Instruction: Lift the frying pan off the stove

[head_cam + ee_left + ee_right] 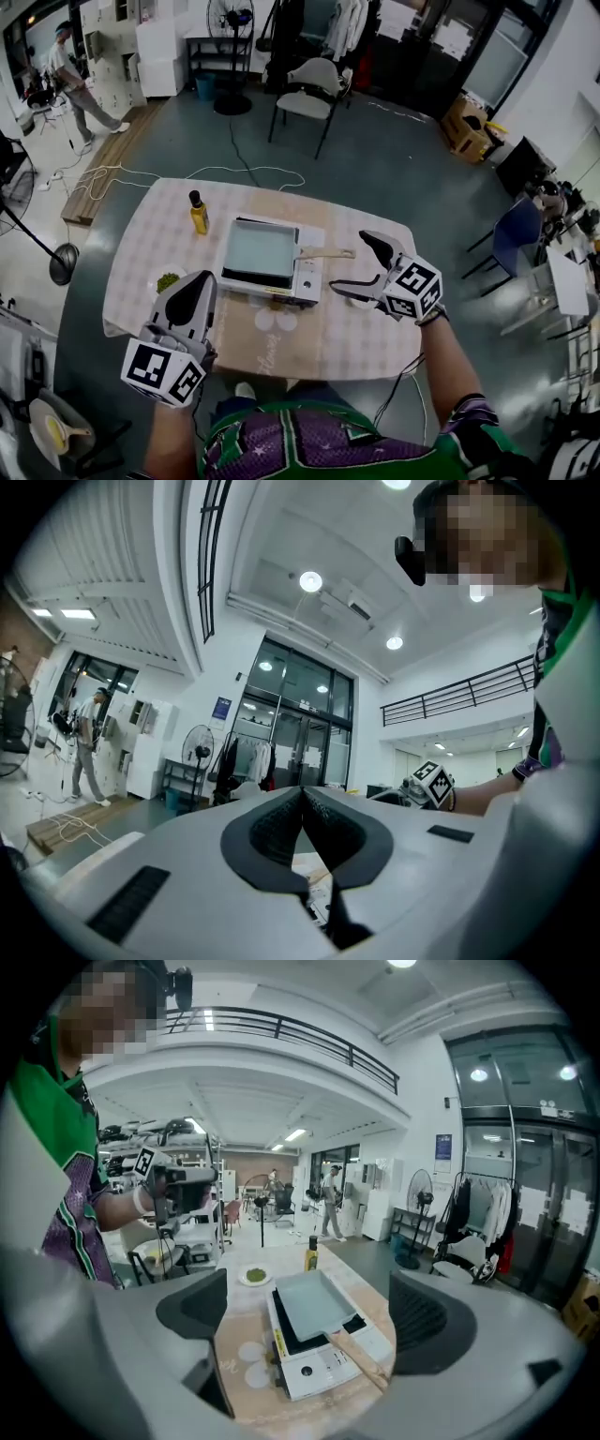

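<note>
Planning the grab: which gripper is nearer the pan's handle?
Right. The right gripper, open, sits just past the tip of the pan handle; the left gripper, shut, is across the stove, off its near-left corner.

At the middle of the worktop (361,342): stove (307,278), with frying pan (258,251) on top, handle out to the right. Behind and left of the stove, bottle (199,214), upright. Off the stove's front left corner, small dish (167,280). Just right of that dish, left gripper (195,298); just right of the handle's end, right gripper (361,269). Beyond the worktop, on the floor, chair (309,94).
</note>
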Available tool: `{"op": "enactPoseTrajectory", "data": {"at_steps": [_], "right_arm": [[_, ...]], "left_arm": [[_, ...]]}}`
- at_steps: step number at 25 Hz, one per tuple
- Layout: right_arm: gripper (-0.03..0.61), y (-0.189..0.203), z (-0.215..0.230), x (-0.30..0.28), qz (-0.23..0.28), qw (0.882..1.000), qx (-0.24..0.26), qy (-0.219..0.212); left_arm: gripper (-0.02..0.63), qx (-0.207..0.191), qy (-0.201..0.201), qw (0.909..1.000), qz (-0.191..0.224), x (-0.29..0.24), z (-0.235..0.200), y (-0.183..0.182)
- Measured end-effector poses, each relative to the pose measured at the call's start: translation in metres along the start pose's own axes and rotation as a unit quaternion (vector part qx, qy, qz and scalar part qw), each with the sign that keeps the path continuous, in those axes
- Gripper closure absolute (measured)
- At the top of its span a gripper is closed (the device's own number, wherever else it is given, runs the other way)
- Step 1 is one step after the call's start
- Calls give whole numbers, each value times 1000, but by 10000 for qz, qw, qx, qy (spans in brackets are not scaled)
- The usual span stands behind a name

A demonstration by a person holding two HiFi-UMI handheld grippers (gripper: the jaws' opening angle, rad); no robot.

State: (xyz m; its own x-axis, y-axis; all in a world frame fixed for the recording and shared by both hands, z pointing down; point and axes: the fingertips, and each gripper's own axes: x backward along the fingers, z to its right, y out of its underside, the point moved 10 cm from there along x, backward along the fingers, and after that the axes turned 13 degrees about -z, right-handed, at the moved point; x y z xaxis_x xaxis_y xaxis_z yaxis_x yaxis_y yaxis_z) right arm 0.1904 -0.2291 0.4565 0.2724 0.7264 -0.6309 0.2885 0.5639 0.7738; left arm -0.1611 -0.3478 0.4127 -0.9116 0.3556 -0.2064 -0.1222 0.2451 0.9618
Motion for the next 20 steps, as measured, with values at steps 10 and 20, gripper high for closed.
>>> {"op": "enactPoseTrajectory", "data": {"at_steps": [10,20], "right_arm": [[55,35,71,-75,-1153,9889,635,-684],[57,51,106,-150,-1848,9685,880,-1415]], "left_arm": [[592,181,-427,9988,-160,-27,9,13],[592,265,-710,9966,-330,-51,21,11]]}}
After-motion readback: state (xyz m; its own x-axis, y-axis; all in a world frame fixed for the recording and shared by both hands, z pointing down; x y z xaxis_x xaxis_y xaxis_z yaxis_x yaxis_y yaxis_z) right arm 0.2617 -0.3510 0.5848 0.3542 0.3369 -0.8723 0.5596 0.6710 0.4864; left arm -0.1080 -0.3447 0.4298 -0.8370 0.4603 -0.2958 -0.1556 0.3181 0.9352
